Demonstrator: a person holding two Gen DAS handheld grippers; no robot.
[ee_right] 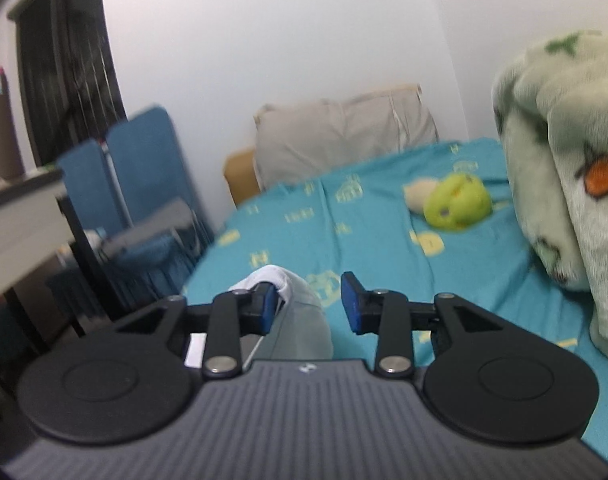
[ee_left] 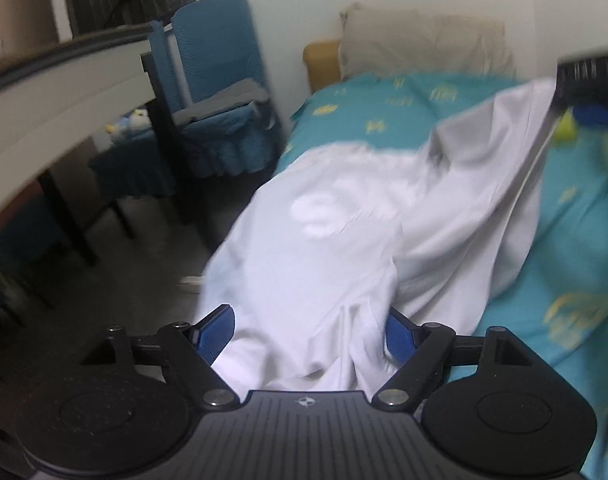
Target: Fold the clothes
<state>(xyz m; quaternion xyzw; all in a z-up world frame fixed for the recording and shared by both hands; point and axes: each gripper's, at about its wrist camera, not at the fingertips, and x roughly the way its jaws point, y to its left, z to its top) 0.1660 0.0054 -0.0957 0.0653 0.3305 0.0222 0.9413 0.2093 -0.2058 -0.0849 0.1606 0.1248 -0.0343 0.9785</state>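
While the white shirt (ee_left: 344,232) lies rumpled across the teal patterned bedsheet (ee_left: 384,108), a pale printed mark shows on its chest and one corner rises taut toward the right gripper (ee_left: 584,92). The left gripper (ee_left: 310,332) stands spread, cloth bunched between its blue pads (ee_left: 214,332). The right gripper's fingers are parted, fabric draped over one.
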